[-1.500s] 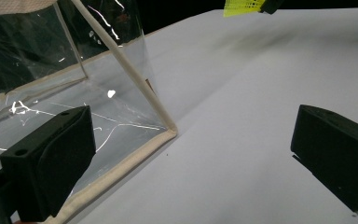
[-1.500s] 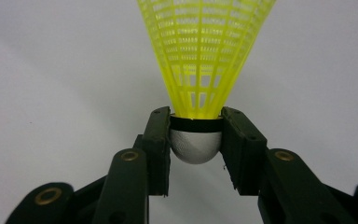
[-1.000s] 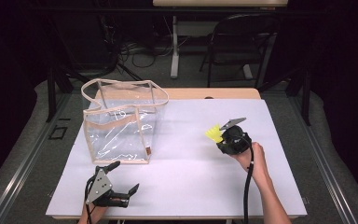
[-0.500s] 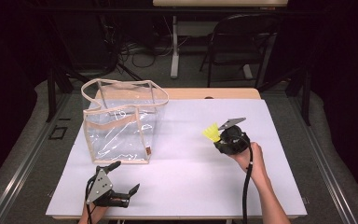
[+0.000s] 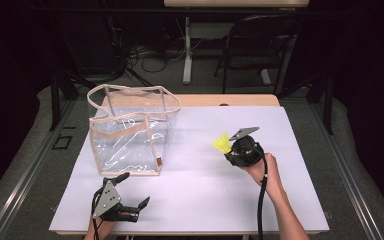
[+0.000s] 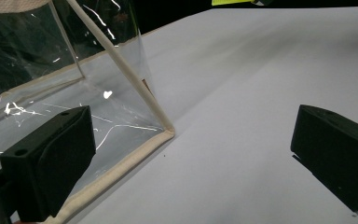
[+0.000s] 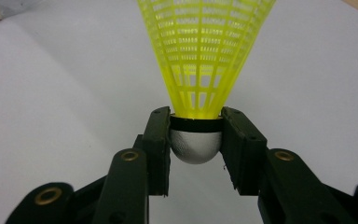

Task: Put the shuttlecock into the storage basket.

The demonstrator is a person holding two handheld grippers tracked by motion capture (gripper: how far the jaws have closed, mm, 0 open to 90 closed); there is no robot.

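Observation:
A clear plastic tote bag with beige trim stands upright on the left half of the white table, its mouth open upward. My right gripper is shut on a yellow shuttlecock, held right of the table's centre above the surface; the jaws clamp its white cork head and the yellow skirt points away. My left gripper rests open near the front edge, just in front of the bag. Its fingers stand wide apart, close to the bag's lower corner.
A wooden tabletop strip shows behind the white surface. Beyond the table stand a black chair, a table leg and cables on the floor. A person's forearm comes in at the bottom right.

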